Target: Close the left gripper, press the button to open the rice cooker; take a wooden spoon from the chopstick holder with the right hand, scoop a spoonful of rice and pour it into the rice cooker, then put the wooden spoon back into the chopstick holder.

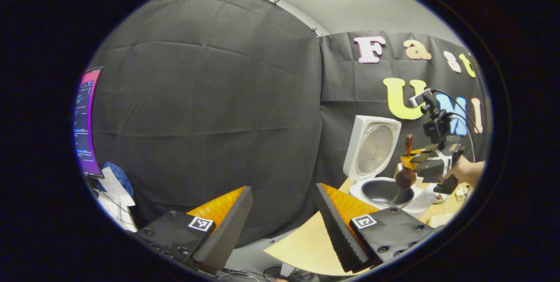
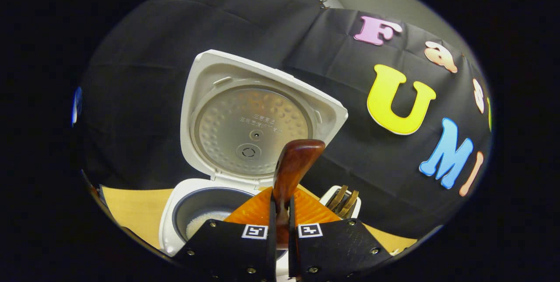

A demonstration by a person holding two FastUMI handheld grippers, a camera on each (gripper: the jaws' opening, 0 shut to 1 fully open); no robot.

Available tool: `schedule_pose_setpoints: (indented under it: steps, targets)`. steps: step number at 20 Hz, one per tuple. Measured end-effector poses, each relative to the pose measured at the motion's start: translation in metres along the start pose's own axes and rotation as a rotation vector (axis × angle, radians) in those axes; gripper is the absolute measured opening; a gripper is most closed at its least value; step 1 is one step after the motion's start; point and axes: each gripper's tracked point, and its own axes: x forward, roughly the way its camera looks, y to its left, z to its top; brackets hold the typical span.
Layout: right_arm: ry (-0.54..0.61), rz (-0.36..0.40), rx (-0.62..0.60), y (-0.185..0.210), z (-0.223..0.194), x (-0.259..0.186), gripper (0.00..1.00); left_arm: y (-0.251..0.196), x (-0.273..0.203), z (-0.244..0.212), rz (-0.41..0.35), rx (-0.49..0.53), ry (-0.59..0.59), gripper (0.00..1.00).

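Our right gripper [image 2: 281, 234] is pinching the wooden spoon [image 2: 291, 172] by its handle, both fingers pressed flat against it from either side, with the rounded handle end rising up in front of the camera. In the left gripper view we see the right gripper [image 1: 413, 166] farther off, holding the spoon [image 1: 406, 176] nearly upright with its bowl down, just above the inner pot — rice seems to be falling from it. Our left gripper [image 1: 282, 216] has its fingers spread wide, holding nothing, well apart from the work, over the near edge of the wooden table [image 1: 306, 247].

Beyond the spoon stands the rice cooker [image 2: 175, 212], lid [image 2: 251, 120] tipped fully back, a small heap of white rice [image 2: 203, 223] lying in the pot. Just right of the cooker is the chopstick holder [image 2: 345, 203], with wooden utensils standing in it.

We judge the spoon light, stiff and smoothly varnished — likely to pivot or slip in a loose pinch, so a mid-handle hold seems best for lowering it into the holder.
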Motion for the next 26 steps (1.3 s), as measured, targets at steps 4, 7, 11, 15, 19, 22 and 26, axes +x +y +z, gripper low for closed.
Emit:
schedule_pose_setpoints:
  steps: [4, 7, 11, 15, 19, 22, 26]
  targets:
    - [0.026, 0.030, 0.063, -0.001, -0.005, 0.002, 0.11, -0.007, 0.000, 0.003, -0.011, 0.001, -0.005, 0.99]
    - [0.023, 0.074, 0.233, -0.003, 0.001, -0.004, 0.11, -0.014, 0.002, 0.006, -0.020, 0.000, -0.009, 0.99]
    - [0.018, 0.111, 0.476, -0.016, 0.004, -0.012, 0.11, -0.030, 0.005, 0.014, -0.050, 0.001, -0.019, 0.99]
    - [-0.006, 0.123, 0.668, -0.047, 0.001, -0.039, 0.11, -0.056, 0.009, 0.027, -0.092, 0.007, -0.043, 0.97]
    - [-0.031, 0.099, 0.805, -0.086, -0.007, -0.074, 0.11, -0.086, 0.007, 0.033, -0.143, 0.009, -0.059, 0.97]
    - [-0.044, 0.062, 0.870, -0.121, -0.020, -0.099, 0.11, -0.110, 0.004, 0.038, -0.180, 0.009, -0.067, 0.97]
    - [-0.050, 0.009, 0.951, -0.159, -0.044, -0.125, 0.11, -0.141, -0.005, 0.043, -0.233, 0.016, -0.079, 0.96]
